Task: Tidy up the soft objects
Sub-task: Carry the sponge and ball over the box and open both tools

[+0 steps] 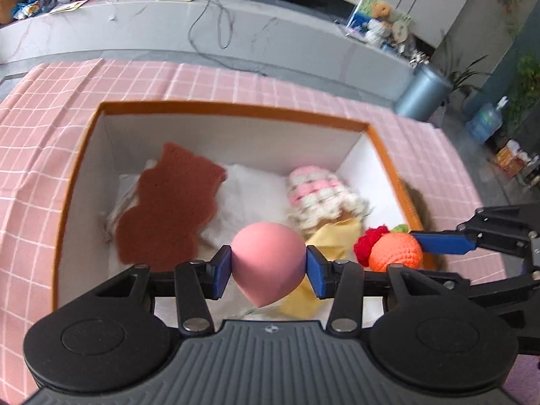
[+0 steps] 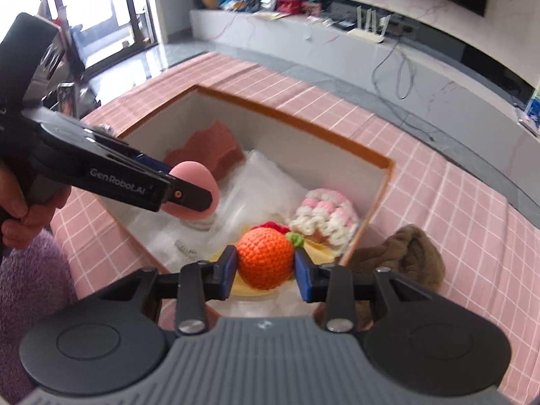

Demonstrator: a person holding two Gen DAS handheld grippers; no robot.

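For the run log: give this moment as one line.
left tool: shut on sponge | right tool: shut on orange | both over box | brown cloth outside box

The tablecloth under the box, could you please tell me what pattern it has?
The tablecloth is pink with a grid of thin white lines, clearest in the right wrist view.

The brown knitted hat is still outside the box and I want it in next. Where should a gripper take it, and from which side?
Pinch the raised, bunched fold at the top of the brown knitted hat, coming from above. It lies slumped on the pink checked cloth right beside the box, so its edges sit flat while the crumpled crown stands up. Probably use the right gripper, once it drops the orange crochet fruit.
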